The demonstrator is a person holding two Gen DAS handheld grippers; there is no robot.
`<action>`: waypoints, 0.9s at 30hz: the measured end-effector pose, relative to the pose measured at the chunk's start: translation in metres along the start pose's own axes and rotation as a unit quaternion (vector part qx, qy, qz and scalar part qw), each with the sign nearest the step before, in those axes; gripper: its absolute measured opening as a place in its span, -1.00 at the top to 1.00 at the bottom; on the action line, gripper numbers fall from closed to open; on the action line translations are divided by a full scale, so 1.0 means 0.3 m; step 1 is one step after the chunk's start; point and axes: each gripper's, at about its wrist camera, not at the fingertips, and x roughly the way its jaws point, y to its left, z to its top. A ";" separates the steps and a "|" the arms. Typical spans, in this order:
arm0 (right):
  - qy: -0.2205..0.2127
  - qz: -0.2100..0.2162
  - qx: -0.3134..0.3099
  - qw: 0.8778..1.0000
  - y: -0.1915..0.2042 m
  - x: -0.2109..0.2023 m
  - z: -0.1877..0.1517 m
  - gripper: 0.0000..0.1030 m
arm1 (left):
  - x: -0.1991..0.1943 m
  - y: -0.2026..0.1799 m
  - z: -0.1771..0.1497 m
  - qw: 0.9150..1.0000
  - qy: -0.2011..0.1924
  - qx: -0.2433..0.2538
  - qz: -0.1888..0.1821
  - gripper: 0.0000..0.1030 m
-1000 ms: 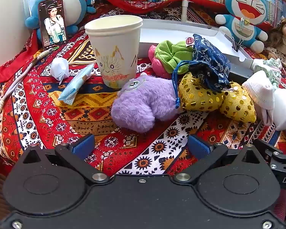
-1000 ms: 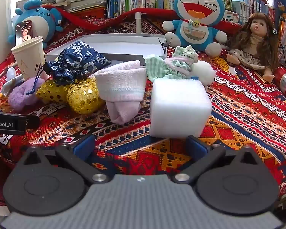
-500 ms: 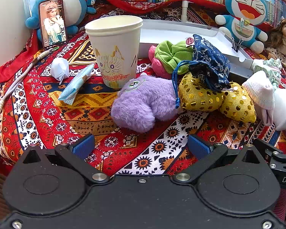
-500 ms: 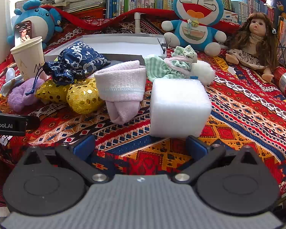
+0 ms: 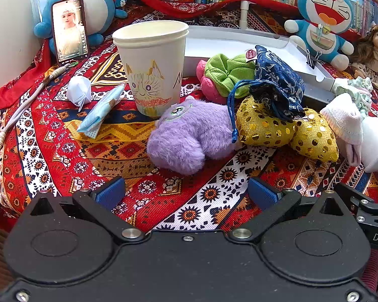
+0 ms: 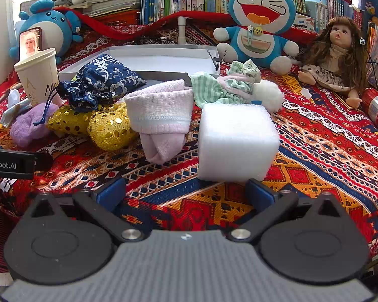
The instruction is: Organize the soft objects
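Blue-padded fingers of the right gripper (image 6: 185, 192) are spread, empty, low in frame. Just beyond, at centre, stands the white foam cube (image 6: 237, 142): light, compressible; grip opposite flat faces. Left gripper (image 5: 185, 192) likewise spread, facing the purple fuzzy plush (image 5: 189, 136): soft, shapeless. Farther back, upper centre: white tray (image 6: 161, 55).

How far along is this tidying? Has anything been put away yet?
Nothing looks done: the white tray appears bare. Nothing is in hand; the left gripper and right gripper are open. The purple plush, gold pouches and foam block lie on the cloth.
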 end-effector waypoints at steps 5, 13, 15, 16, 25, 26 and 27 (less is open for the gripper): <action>0.000 0.000 0.000 1.000 0.000 0.000 0.000 -1.00 | 0.000 0.000 0.000 1.000 0.000 0.000 0.000 -1.00; 0.000 0.000 0.000 1.000 0.000 -0.001 0.000 -1.00 | 0.000 0.000 0.000 1.000 0.000 0.000 0.000 -1.00; 0.000 0.000 0.000 1.000 0.000 -0.001 0.000 -1.00 | 0.000 -0.001 0.000 1.000 -0.001 -0.001 0.002 -1.00; -0.001 0.000 -0.001 1.000 0.002 0.000 0.000 -1.00 | 0.001 -0.001 0.001 1.000 -0.001 -0.001 0.003 -1.00; -0.021 0.023 -0.027 0.999 -0.023 -0.003 -0.006 -1.00 | -0.001 0.024 0.011 1.000 0.003 0.010 -0.009 -1.00; -0.025 0.025 -0.027 0.999 -0.024 -0.004 -0.010 -1.00 | -0.002 0.023 0.003 1.000 0.001 0.012 -0.011 -1.00; -0.029 0.028 -0.028 0.999 -0.026 -0.004 -0.012 -1.00 | -0.003 0.026 0.001 1.000 -0.001 0.012 -0.013 -1.00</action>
